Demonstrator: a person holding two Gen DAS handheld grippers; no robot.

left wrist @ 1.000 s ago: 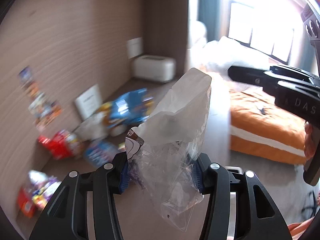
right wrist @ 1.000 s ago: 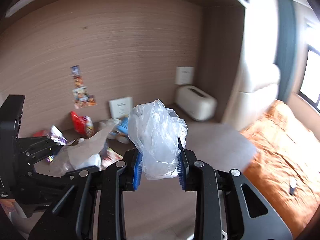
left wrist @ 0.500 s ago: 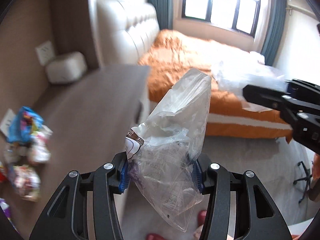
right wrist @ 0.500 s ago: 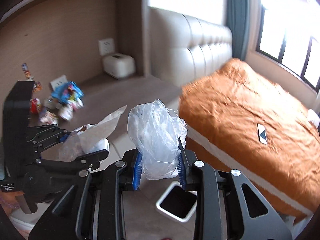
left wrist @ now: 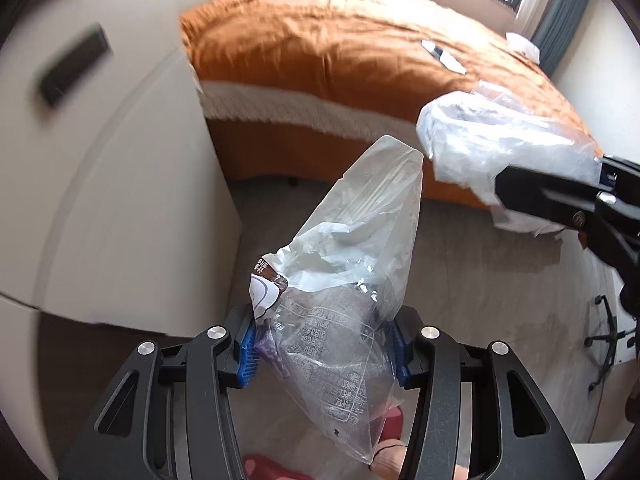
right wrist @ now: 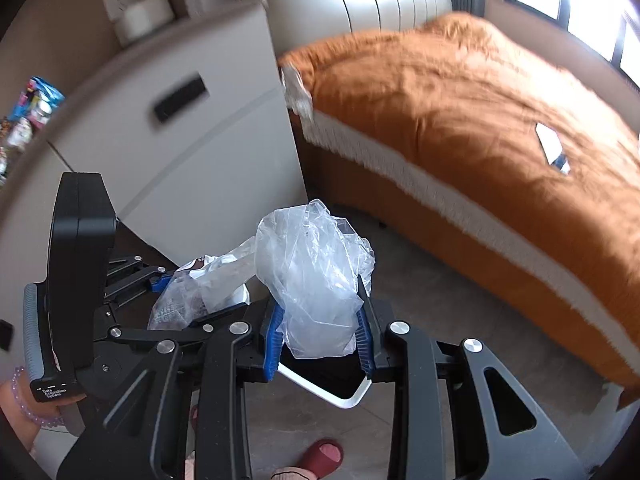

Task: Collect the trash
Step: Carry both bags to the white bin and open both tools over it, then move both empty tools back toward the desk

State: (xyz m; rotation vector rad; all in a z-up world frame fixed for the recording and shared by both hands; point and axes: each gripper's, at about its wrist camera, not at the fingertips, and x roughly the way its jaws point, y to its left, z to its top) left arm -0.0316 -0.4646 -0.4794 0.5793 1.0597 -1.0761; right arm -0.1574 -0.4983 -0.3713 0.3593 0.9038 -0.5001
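My left gripper (left wrist: pixel 324 350) is shut on a clear printed plastic bag (left wrist: pixel 352 272) with a scrap of brown-and-white wrapper at its edge; the bag sticks up and hangs below the blue pads. In the right wrist view that same bag (right wrist: pixel 200 284) and left gripper (right wrist: pixel 176 280) show at lower left. My right gripper (right wrist: pixel 320 344) is shut on a crumpled clear plastic wrap (right wrist: pixel 316 276). In the left wrist view this wrap (left wrist: pixel 500 136) shows at the right. Just beneath the right gripper lies a white-rimmed black bin (right wrist: pixel 340 394), mostly hidden by the jaws.
An orange-covered bed (right wrist: pixel 480 120) with a phone (right wrist: pixel 554 150) on it fills the right. A white cabinet (right wrist: pixel 192 136) stands left, with snack packets (right wrist: pixel 32 104) on top. A red-slippered foot (right wrist: pixel 320 456) stands on the grey floor. An office chair base (left wrist: pixel 604 340) is at far right.
Both grippers swung away from the littered desk and wall and dropped down toward the floor beside the bed, each keeping its plastic. The bin has slid from ahead to under the right gripper.
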